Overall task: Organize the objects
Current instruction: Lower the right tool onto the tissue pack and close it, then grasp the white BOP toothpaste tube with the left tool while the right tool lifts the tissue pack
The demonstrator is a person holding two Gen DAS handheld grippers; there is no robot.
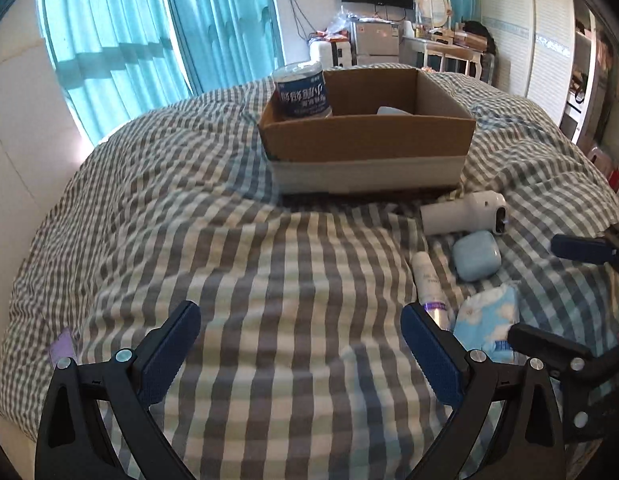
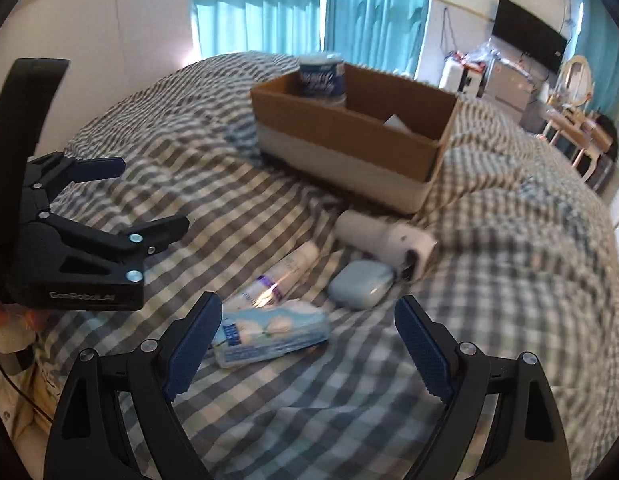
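Tissue pack (image 2: 269,334) just beyond right gripper's (image 2: 309,344) spread, empty fingers (image 2: 195,346); left gripper's (image 1: 301,346) likewise apart.

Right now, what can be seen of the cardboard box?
The box is an open-topped brown cardboard carton with a white band along its lower walls. It sits upright on the checked bedspread, beyond the loose items. Inside, a blue-labelled bottle stands in the far left corner, and a pale object peeks above the near wall. Neither gripper touches it.

Left wrist: looking low across the bed (image 1: 269,280) toward the cardboard box (image 1: 365,136).
Right wrist: sitting rightward, angling left.
Shared: both are seeing the box.
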